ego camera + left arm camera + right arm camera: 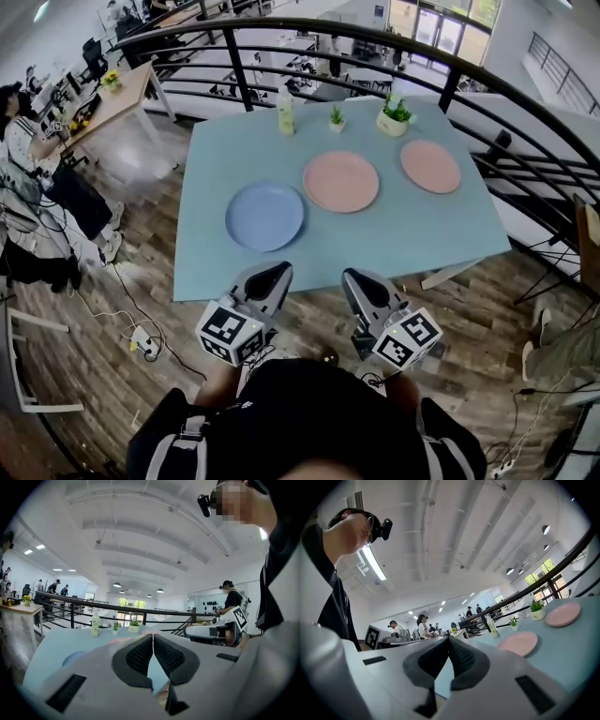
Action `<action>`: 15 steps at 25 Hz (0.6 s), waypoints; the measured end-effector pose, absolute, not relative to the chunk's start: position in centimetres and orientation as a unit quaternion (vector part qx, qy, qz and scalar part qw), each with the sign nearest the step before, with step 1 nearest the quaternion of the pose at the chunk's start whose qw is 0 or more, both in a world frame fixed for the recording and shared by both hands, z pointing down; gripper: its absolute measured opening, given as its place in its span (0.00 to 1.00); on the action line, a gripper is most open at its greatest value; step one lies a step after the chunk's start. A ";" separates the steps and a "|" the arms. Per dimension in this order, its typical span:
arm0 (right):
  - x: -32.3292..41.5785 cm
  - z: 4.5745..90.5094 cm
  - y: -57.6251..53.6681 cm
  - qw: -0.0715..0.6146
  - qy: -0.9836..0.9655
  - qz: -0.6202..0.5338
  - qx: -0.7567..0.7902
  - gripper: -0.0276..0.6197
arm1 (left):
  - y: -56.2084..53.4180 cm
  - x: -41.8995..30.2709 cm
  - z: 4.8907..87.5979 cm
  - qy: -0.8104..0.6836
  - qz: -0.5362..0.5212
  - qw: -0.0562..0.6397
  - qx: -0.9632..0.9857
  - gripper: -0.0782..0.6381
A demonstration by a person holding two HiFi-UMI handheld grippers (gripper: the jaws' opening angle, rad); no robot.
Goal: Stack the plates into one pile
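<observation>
Three plates, none stacked yet. The blue plate [265,216] sits nearest me on the table [375,248]. One pink plate [341,181] is just beyond it to the right, and the second pink plate [430,166] is further right, well apart from the blue one.

The left gripper [275,273] and right gripper [355,278] both hang on my side of the blue plate, not yet over it. Jaws pressed together on both, nothing in either.

Risks as I see them:
- The plates lie flat with low rims (little to bite on). If I come in level without spreading the jaws, I shove a plate instead of pinching its rim.
- A shove away from the blue plate sends a pink one toward the bottle [285,112] and the potted plants [394,114] beyond it.
- A one-sided rim grip likely tilts, so the plate could slip out or land off-centre on the blue plate.
</observation>
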State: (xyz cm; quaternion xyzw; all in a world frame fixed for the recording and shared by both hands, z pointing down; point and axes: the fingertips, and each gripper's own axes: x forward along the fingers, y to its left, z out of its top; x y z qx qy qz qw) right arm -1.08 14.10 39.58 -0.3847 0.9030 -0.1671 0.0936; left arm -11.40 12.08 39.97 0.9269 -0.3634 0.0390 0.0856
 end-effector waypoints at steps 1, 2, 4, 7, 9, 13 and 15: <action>-1.3 39.7 13.7 0.095 0.904 -0.171 -0.381 0.04 | 11.9 -11.7 40.1 -0.368 0.044 0.085 0.925 0.13; -1.4 39.8 13.3 0.097 0.904 -0.174 -0.377 0.04 | 11.6 -12.0 40.2 -0.373 0.049 0.082 0.923 0.13; -1.7 39.7 12.5 0.105 0.905 -0.180 -0.372 0.04 | 10.9 -12.7 40.3 -0.382 0.054 0.078 0.919 0.13; -2.0 39.9 11.2 0.107 0.905 -0.187 -0.367 0.04 | 9.9 -13.8 40.2 -0.398 0.049 0.080 0.913 0.13; -2.5 40.0 10.0 0.099 0.906 -0.189 -0.366 0.04 | 9.2 -14.9 40.8 -0.407 0.049 0.089 0.908 0.13; -3.8 40.2 7.7 0.092 0.903 -0.201 -0.368 0.04 | 6.3 -17.3 41.4 -0.423 0.038 0.097 0.900 0.14; -4.7 40.2 6.6 0.091 0.903 -0.207 -0.364 0.05 | 4.6 -18.5 41.4 -0.429 0.033 0.097 0.898 0.14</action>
